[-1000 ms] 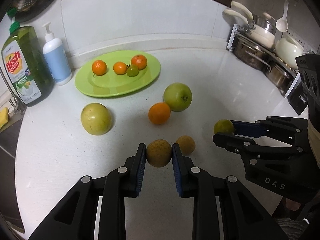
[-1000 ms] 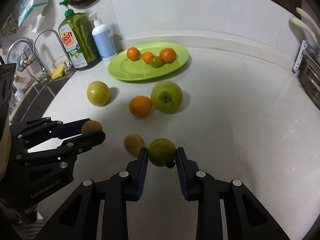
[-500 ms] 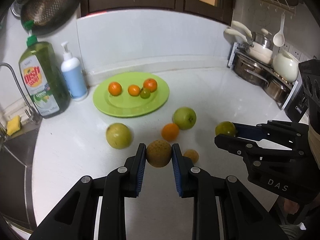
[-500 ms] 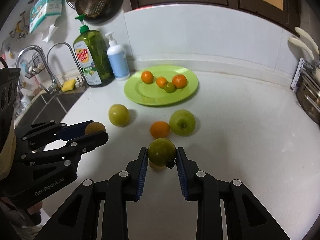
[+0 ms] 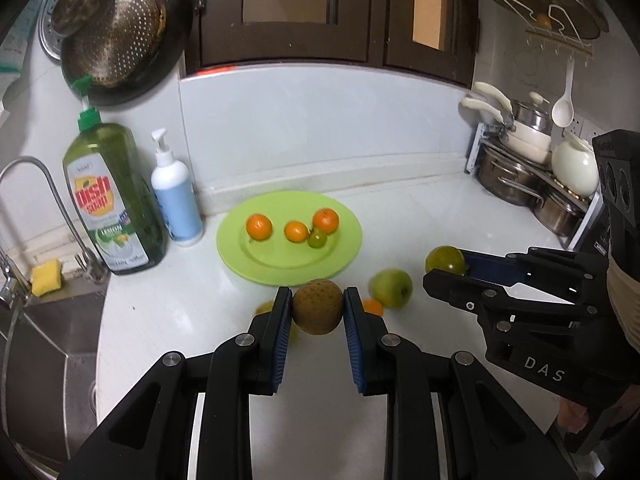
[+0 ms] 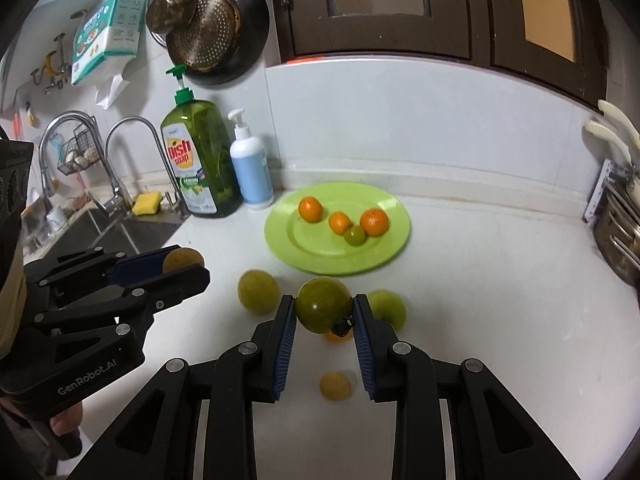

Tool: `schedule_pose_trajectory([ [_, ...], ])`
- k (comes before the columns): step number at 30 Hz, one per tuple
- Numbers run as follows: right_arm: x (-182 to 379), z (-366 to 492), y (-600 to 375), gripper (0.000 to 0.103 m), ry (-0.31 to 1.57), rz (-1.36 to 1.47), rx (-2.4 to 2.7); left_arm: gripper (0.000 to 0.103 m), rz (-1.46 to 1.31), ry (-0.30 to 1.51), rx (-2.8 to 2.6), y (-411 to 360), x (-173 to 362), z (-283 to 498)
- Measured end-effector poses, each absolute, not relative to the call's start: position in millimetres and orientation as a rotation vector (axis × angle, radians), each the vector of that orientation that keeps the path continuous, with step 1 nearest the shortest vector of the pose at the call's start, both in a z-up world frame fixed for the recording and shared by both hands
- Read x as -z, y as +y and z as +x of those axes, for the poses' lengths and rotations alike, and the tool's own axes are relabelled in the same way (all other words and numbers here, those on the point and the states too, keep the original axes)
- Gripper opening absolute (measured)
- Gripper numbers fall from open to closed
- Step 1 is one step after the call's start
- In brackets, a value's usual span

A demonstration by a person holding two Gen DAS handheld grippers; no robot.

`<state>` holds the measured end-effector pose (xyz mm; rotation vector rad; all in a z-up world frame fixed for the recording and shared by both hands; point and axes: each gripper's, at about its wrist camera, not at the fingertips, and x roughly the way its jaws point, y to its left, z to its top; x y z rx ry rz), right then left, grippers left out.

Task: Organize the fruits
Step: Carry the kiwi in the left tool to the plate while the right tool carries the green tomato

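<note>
Above the near part of the white table (image 5: pixel 420 216), both grippers are loaded and lifted clear of the surface. Left gripper (image 5: pixel 317 308) is closed on a brown fruit (image 5: pixel 317 306), its blue pads pressed to the fruit's two sides. Right gripper (image 6: pixel 325 312) is closed the same way on a green fruit (image 6: pixel 323 309), whose dark stem end shows by the right pad.

At the far side of the table, just right of the soap bottle (image 6: pixel 202 160) and pump bottle (image 6: pixel 250 168), lies the green plate (image 6: pixel 316 254). It holds three small oranges (image 6: pixel 339 222) and one small green fruit (image 6: pixel 354 235), clustered toward its far right, so the near left part is bare. Loose on the table between plate and grippers are a yellow-green fruit (image 6: pixel 258 291), an apple (image 6: pixel 388 308), an orange partly hidden under the right gripper, and a small yellowish fruit (image 6: pixel 335 386) nearest of all.

The step in hand looks like carrying: two fruits picked, neither yet placed. Next move calls for taking both forward over the plate, lowering each onto bare plate well apart from the cluster, and opening only once the fruit rests, since round fruit may roll off the shallow rim. Both grippers should stay apart on the way down. Four loose fruits would then remain.
</note>
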<state>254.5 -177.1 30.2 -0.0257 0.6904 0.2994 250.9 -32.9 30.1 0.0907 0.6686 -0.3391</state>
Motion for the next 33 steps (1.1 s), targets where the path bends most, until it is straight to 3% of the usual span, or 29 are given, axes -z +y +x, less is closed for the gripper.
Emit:
schedule_pose_trajectory([
  [18,-43.5,327.8,-164.0,0.030,0.680,-0.057,-0.296,0.026,0.102,0.692,0.318,-29.3,-34.4,323.8],
  [33,-11.7,400.7,-160.7,0.030,0.796,-0.061,-0.299,0.026,0.126,0.772,0.305,-34.7,-4.0,392.6],
])
